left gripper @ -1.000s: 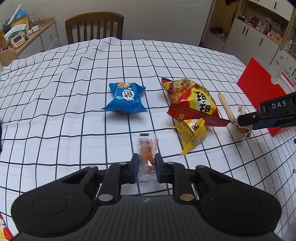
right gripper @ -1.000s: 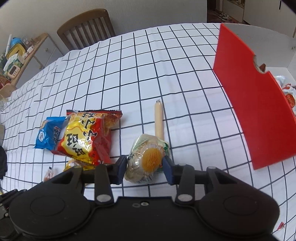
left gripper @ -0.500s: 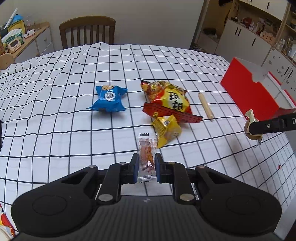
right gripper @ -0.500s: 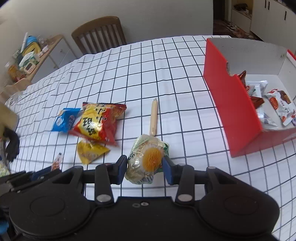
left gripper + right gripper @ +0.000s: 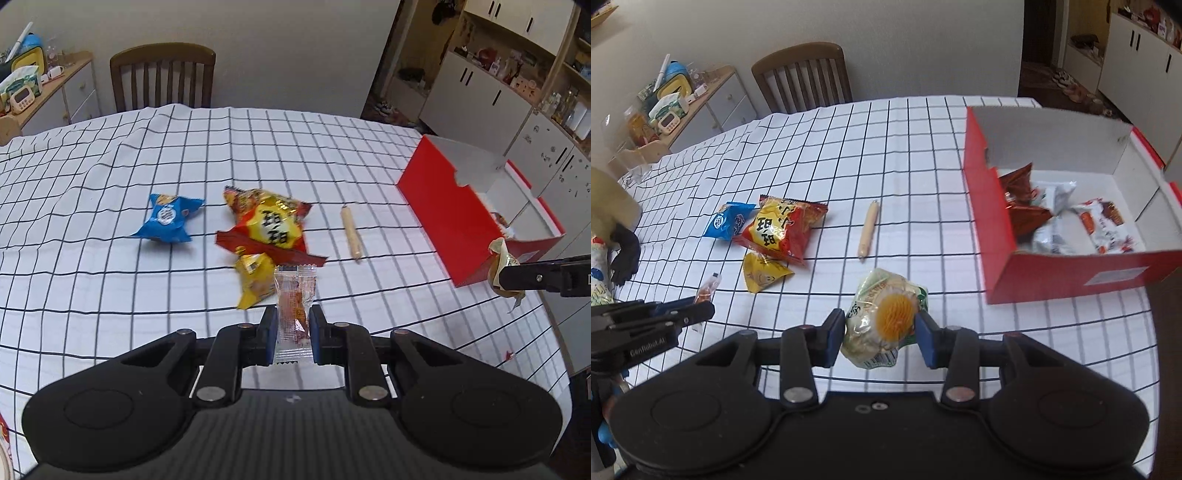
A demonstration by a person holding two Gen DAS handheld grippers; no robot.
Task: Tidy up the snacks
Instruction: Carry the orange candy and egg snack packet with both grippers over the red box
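Observation:
My left gripper is shut on a small clear sachet with orange filling, held above the checked tablecloth. My right gripper is shut on a round green-and-yellow snack pack, held above the table left of the red box. The box holds several packets. On the cloth lie a blue packet, a red-yellow bag, a small yellow packet and a tan sausage stick. The right gripper also shows in the left wrist view.
A wooden chair stands at the table's far side. A sideboard with clutter is at the far left. Cabinets stand behind the box. The table's right edge is near the box.
Both grippers have risen and pulled back with their snacks; the table items look farther away. The right gripper has moved right, towards the red box, whose inside now shows.

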